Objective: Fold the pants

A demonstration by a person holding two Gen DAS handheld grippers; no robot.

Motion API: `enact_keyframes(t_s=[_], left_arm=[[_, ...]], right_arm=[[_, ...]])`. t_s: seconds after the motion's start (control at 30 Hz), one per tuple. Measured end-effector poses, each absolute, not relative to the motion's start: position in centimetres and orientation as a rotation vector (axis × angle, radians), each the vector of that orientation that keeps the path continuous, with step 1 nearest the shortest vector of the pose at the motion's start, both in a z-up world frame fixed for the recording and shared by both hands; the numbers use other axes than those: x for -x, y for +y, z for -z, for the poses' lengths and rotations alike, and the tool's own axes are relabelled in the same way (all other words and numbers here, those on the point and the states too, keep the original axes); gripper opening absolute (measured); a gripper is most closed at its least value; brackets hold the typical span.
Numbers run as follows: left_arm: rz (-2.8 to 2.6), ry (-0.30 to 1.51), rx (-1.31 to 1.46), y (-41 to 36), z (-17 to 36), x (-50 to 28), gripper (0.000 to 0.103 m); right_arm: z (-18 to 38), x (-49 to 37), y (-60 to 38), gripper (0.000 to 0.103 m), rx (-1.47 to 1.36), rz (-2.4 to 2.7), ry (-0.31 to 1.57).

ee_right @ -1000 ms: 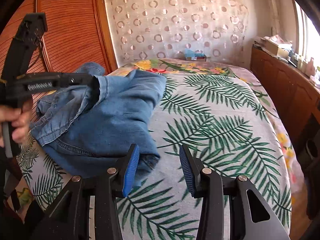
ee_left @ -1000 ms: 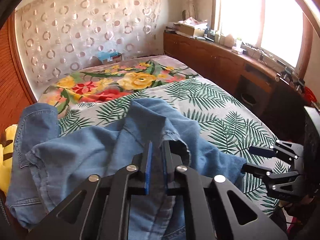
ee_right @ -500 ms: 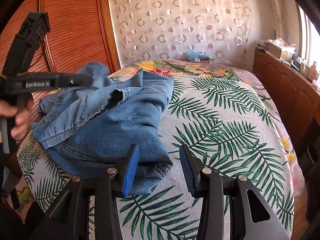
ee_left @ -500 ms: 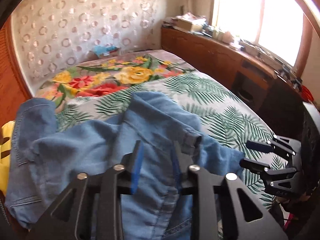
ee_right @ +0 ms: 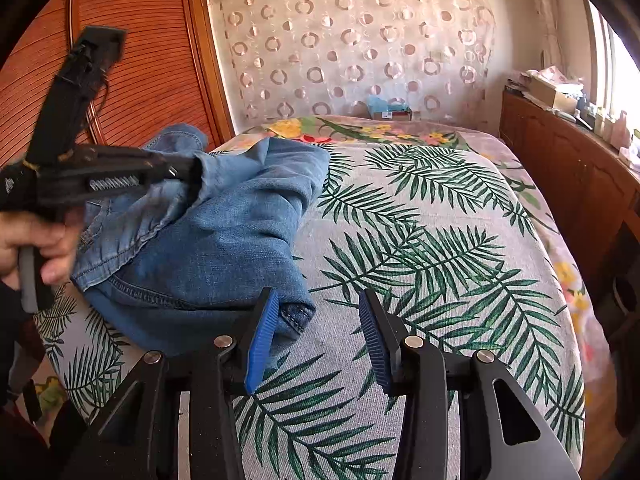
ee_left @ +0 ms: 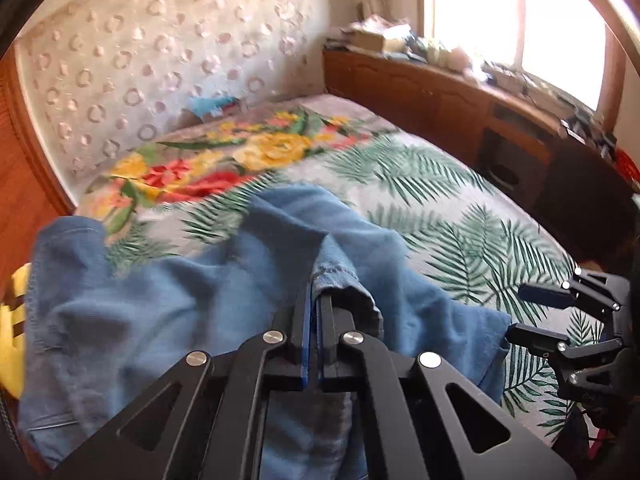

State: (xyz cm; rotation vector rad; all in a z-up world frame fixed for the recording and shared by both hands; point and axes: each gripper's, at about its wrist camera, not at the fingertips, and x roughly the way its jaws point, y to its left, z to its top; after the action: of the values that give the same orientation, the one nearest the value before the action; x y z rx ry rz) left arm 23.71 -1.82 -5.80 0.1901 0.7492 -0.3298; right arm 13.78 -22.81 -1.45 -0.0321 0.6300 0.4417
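Blue denim pants (ee_left: 192, 304) lie bunched on the left part of the bed; they also show in the right wrist view (ee_right: 224, 232). My left gripper (ee_left: 316, 300) is shut on a hemmed edge of the pants and lifts it; from the right wrist view it (ee_right: 188, 172) appears at the left, held by a hand. My right gripper (ee_right: 316, 320) is open and empty, low over the bedspread just right of the pants' near corner; it also shows in the left wrist view (ee_left: 520, 312).
The bed has a palm-leaf and floral spread (ee_right: 420, 240). A wooden cabinet (ee_right: 568, 176) with clutter runs along the right under a window. A wooden sliding door (ee_right: 140, 80) stands left. A blue box (ee_right: 388, 110) sits at the bed head. Something yellow (ee_left: 12, 320) lies beside the pants.
My left gripper opened half a second ago and has shut again on the pants' hem, lifting it. The right gripper stayed open and moved little.
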Motion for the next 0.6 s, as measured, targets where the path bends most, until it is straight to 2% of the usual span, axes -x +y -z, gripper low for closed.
enact_keyframes(t_s=[0.27,0.47,0.6], left_arm=[[0.136,0.705,-0.113,9.5,2.0,-24.4,0.002],[0.077,0.789,-0.102,14.8,3.8,-26.3,0.003],[0.071,0.842,-0.11,15.3,5.6,-26.2,0.009]], right_arm=[[1.2,-14.6,-21.1,0.044,0.044,-0.465,0.62],[1.5,-15.2,-20.1,0.044,0.04,-0.477,0.628],[2.0,-15.7,-19.6,0.044,0.05,-0.471,0.635]])
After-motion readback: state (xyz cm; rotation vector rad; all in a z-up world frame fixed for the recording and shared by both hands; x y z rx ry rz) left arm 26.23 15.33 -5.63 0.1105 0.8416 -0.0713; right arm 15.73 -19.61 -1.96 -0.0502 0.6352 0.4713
